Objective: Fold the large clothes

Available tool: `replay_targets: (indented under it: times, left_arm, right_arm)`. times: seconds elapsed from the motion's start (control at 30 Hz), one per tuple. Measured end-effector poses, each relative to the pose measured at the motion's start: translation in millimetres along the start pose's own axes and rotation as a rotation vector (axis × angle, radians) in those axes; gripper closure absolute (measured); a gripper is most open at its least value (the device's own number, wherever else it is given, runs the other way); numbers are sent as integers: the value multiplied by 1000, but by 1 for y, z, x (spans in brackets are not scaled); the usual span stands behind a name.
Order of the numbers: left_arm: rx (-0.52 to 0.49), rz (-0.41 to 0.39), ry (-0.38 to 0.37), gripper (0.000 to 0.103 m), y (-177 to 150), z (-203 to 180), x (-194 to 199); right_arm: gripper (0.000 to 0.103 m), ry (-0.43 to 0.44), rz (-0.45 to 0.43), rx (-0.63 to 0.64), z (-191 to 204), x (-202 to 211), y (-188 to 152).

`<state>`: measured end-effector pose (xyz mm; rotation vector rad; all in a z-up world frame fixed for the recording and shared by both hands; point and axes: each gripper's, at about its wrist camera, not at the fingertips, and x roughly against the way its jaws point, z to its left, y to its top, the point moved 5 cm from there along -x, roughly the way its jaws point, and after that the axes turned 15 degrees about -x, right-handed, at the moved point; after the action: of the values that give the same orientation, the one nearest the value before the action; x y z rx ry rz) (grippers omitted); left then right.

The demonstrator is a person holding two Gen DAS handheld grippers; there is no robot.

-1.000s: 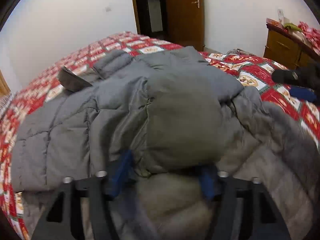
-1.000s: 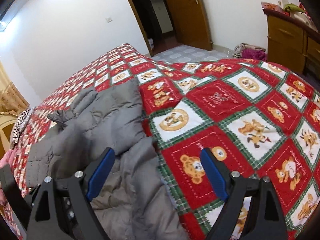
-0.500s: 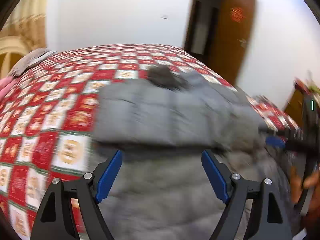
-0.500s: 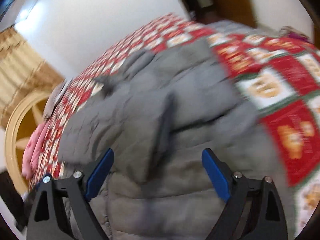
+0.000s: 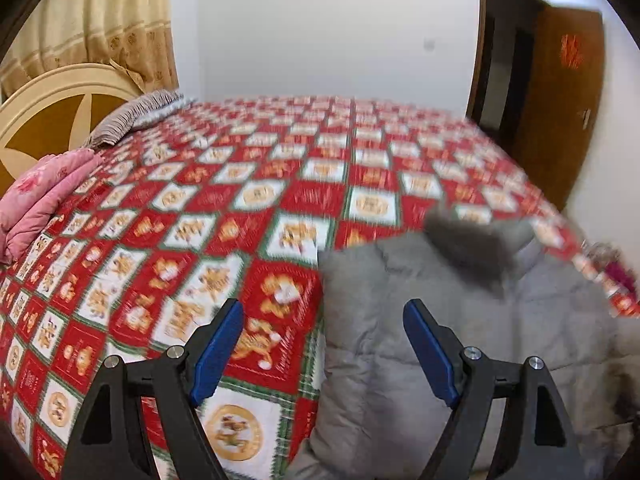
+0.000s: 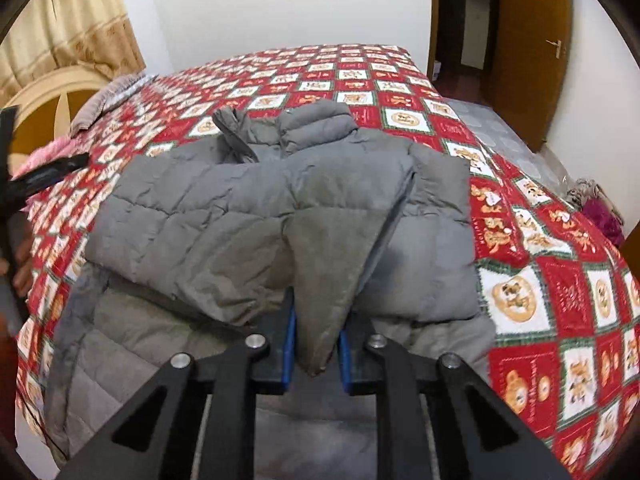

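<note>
no legible text anywhere

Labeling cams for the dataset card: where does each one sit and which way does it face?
Left wrist: on the left claw, angled down over the bedspread toward the headboard; its open fingers show.
Right wrist: on the right claw, angled down at the grey jacket, its jaws just closed on a jacket flap; the left claw shows at the left edge.
Shared: jacket, bedspread, headboard, door.

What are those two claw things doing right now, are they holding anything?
Left gripper: open, nothing between its fingers, above the bedspread.
Right gripper: its fingers have just closed on a flap of the grey puffer jacket.
</note>
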<state>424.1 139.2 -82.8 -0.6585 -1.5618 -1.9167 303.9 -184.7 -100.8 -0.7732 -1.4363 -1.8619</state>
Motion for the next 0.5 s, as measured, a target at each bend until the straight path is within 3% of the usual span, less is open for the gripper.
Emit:
replay_targets:
  times: [0.1, 0.17, 0.23, 0.4, 0.47, 0.5]
  left_arm:
    - [-59, 84, 69, 21, -28, -21, -31]
    - [-84, 124, 110, 21, -48, -29, -44]
    - [-80, 101, 135, 19, -62, -30, -51]
    - [-25, 107, 147, 7, -68, -19, -60]
    - [29, 112, 112, 5, -71, -11, -62]
    - [71, 116, 88, 5, -74, -4, -64]
  right_arm:
    - [83, -55, 28, 13, -11, -24, -7]
    - [83, -38, 76, -23, -20, -44, -19]
    - [83, -13, 96, -51, -25, -55, -24]
    - [82, 9, 67, -103, -28, -59, -27]
    - [77, 15, 48, -110, -29, -57, -27]
    - [71, 15, 43, -113, -29, -55, -27]
